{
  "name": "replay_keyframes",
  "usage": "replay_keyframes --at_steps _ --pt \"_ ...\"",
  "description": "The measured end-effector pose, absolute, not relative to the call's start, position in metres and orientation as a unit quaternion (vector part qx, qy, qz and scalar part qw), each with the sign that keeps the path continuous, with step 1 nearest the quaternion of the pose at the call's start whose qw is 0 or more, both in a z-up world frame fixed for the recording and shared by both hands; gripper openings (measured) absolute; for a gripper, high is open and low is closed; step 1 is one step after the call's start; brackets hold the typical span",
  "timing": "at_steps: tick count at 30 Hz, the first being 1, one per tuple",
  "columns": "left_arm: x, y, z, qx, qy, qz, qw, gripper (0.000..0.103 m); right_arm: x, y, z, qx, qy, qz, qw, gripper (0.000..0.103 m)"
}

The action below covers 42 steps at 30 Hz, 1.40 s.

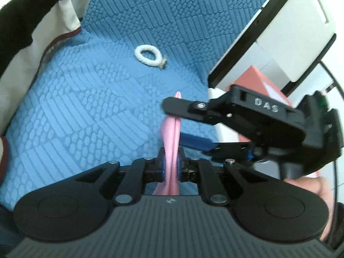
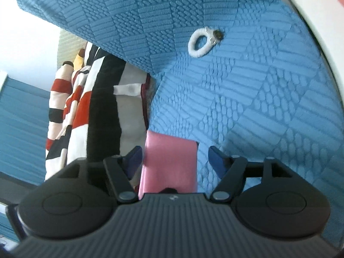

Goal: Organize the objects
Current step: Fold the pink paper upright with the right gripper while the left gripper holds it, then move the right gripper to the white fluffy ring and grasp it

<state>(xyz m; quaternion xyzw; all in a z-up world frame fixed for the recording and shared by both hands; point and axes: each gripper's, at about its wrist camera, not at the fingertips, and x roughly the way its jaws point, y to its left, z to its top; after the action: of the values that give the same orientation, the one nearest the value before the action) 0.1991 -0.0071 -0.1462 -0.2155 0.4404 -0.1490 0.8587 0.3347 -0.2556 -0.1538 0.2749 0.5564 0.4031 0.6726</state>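
Observation:
My left gripper (image 1: 172,165) is shut on a pink pouch (image 1: 173,135), which stands edge-on between the jaws above the blue textured cover (image 1: 96,107). My right gripper (image 1: 178,124) reaches in from the right; its jaws stand open around the pouch's upper part. In the right wrist view the pink pouch (image 2: 169,163) sits flat-on between the open right gripper (image 2: 174,157), apart from the right finger. A white hair tie (image 1: 148,55) with a small metal charm lies on the cover further ahead; it also shows in the right wrist view (image 2: 203,43).
Striped black, white and red fabric (image 2: 79,111) hangs at the cover's left edge, also seen in the left wrist view (image 1: 38,21). A white box with black trim (image 1: 286,28) and a salmon-pink box (image 1: 258,79) stand at the right.

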Motion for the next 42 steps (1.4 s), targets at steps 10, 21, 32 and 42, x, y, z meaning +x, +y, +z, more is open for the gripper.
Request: replay_keyframes --at_steps 10,21,32,42 --pt "0.194 -0.018 -0.130 -0.166 0.416 -0.135 0.884 0.021 0.323 -0.242 -0.138 0.265 0.547 0.416 0.677 0.051" --pt "0.230 -0.004 -0.134 -0.128 0.431 -0.100 0.888 0.013 0.353 -0.234 -0.110 0.242 0.513 0.383 0.729 0.055" --pt "0.249 0.004 -0.145 -0.129 0.460 -0.096 0.874 0.013 0.423 -0.198 -0.109 0.141 0.479 0.327 0.802 0.054" --pt "0.259 0.008 -0.151 -0.146 0.470 -0.102 0.864 0.014 0.473 -0.146 -0.147 0.030 0.474 0.311 0.823 0.044"
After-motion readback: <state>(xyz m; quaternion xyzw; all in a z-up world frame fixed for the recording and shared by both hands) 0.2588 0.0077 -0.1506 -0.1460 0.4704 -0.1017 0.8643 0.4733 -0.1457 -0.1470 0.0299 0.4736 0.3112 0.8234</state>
